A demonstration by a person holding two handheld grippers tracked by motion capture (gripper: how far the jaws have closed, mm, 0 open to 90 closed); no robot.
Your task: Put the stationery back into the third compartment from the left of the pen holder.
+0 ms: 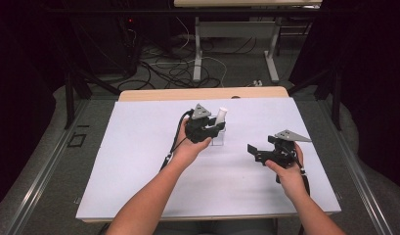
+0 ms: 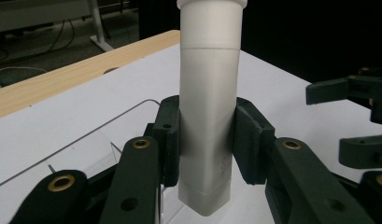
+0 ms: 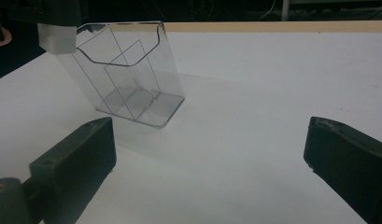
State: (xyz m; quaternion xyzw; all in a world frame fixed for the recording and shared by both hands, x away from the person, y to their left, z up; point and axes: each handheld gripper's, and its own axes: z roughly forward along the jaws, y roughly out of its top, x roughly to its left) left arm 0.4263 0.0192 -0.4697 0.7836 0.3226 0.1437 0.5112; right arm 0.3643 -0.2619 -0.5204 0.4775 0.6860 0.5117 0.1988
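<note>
Left gripper (image 2: 205, 140) | you are pinching the white tube (image 2: 209, 93) upright, just above the clear acrylic holder (image 3: 128, 74) | right gripper (image 3: 207, 154) is idling spread, apart on the desk (image 1: 139, 147).

Illumination falls from above onto the white surface (image 1: 139, 161), which reads bright without glare; surroundings (floor, frame) stay dim. Shadows are soft and faint. Both gripper views render near fingers (image 3: 76, 154) slightly blurred, and all pictures show mild grain.
</note>
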